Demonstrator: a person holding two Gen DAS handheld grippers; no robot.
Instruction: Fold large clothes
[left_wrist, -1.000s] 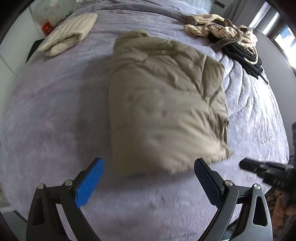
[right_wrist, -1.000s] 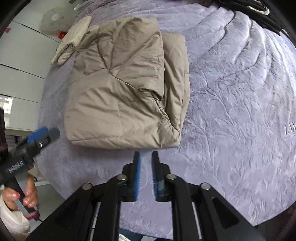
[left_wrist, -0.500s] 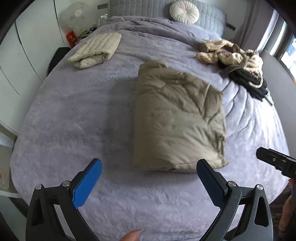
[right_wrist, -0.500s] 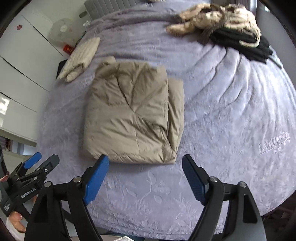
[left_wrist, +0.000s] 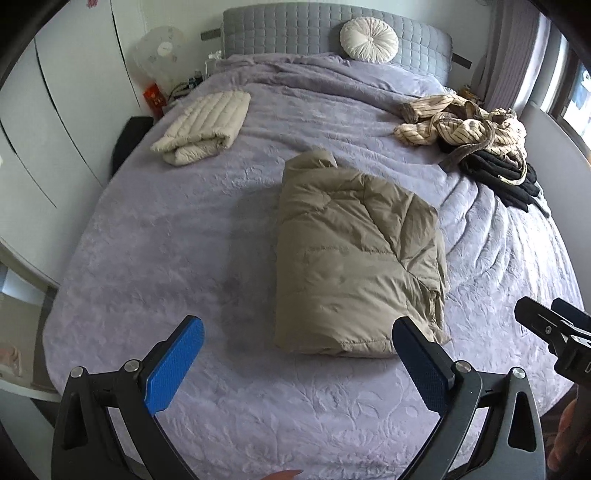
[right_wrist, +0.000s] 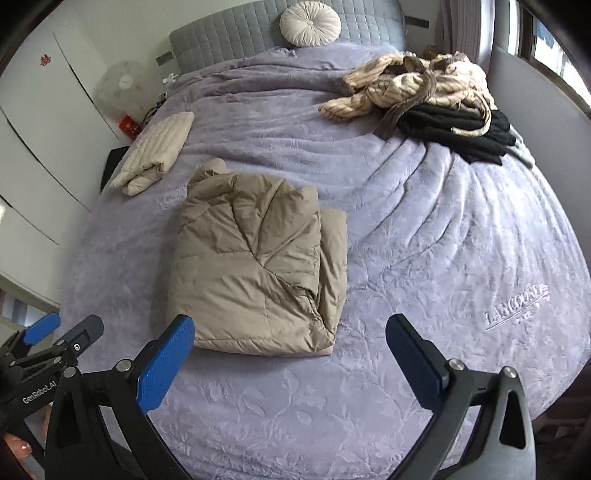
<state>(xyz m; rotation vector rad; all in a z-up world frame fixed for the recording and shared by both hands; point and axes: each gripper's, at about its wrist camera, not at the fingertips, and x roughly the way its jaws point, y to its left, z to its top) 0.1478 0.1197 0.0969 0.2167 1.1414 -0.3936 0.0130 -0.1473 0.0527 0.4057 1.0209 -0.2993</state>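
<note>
A tan puffer jacket (left_wrist: 354, 258) lies folded into a thick rectangle in the middle of the lilac bed cover (left_wrist: 184, 229); it also shows in the right wrist view (right_wrist: 255, 269). My left gripper (left_wrist: 295, 354) is open and empty, held back above the bed's near edge, short of the jacket. My right gripper (right_wrist: 291, 354) is open and empty too, just off the jacket's near edge. Each gripper shows at the edge of the other's view.
A folded cream quilted jacket (left_wrist: 203, 127) lies at the far left of the bed. A heap of striped and black clothes (left_wrist: 480, 140) lies at the far right. A round cushion (left_wrist: 369, 40) leans on the grey headboard. White wardrobes stand on the left.
Both grippers have pulled back and up from the folded jacket. The right gripper, shut a second ago, has opened wide. The jacket has not moved.
</note>
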